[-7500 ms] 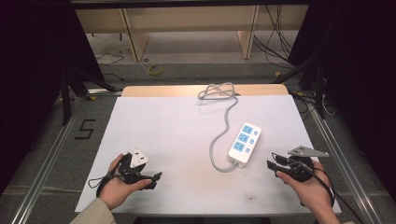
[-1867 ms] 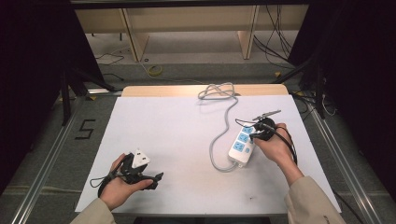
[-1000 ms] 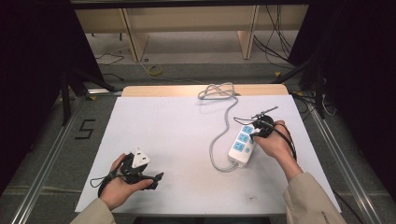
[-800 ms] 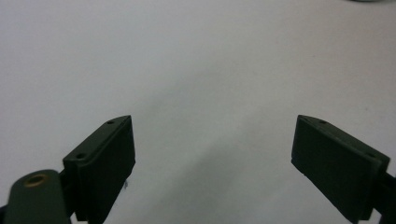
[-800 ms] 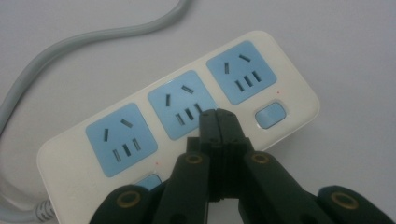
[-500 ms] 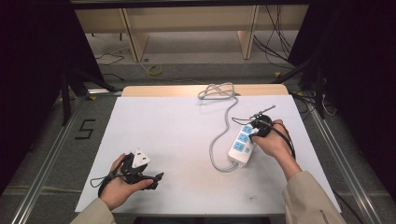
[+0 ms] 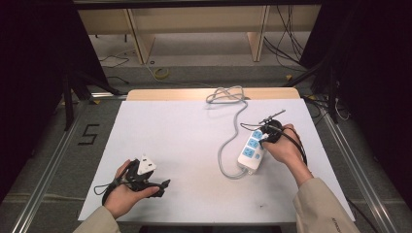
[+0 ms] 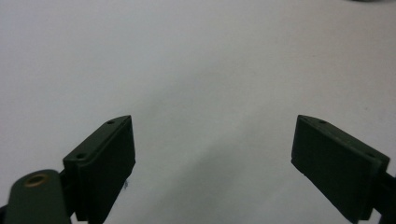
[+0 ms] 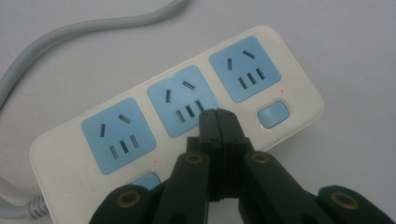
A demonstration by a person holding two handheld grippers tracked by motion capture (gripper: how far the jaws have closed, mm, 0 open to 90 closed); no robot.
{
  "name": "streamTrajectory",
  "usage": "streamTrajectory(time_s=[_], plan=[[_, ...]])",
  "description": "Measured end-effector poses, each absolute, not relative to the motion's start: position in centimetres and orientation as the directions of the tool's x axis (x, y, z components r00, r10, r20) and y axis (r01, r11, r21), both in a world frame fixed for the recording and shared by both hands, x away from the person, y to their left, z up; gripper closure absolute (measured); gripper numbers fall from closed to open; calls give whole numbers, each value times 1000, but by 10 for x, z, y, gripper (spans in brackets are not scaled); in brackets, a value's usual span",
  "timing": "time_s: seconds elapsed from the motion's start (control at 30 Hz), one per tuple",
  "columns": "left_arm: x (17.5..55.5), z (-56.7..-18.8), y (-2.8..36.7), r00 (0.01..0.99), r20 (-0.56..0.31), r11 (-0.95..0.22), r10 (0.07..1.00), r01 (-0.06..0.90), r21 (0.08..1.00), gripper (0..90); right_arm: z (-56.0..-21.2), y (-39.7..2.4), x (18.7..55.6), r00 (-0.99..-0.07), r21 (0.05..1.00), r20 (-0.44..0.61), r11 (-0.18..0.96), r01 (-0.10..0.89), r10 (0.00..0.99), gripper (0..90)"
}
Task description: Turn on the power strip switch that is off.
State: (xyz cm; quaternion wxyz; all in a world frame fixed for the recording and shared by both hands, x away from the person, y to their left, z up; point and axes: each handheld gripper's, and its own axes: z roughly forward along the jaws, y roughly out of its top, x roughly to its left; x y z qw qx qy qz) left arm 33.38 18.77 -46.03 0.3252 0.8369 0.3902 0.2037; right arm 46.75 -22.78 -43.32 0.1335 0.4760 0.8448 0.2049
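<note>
Over the power strip (image 9: 187,116), the right tongs (image 9: 217,114) press together at its middle socket; the left tongs (image 8: 212,154) gape apart.

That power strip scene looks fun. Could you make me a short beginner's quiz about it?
1. True or false: the right gripper has its fingers shut together over the power strip.
2. How many blue socket panels does the strip have? A) two B) three C) five
3. Fill in: the left gripper has its fingers ____ above the bare white table.

Key: 1 true. 2 B. 3 open, with nothing between them.
</note>
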Motion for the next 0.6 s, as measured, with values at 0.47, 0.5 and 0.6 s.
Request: streamTrajectory(time_s=[0.47, 0.5, 0.6], plan=[[334, -460, 188, 614, 91, -488, 784, 520, 701, 132, -435, -227, 468, -505, 468, -34, 460, 755, 863, 900], [334, -460, 188, 613, 88, -486, 785, 522, 701, 132, -435, -227, 468, -506, 467, -34, 462, 754, 862, 900], [334, -460, 188, 614, 91, -489, 784, 520, 700, 132, -435, -227, 468, -505, 467, -31, 460, 756, 862, 900]])
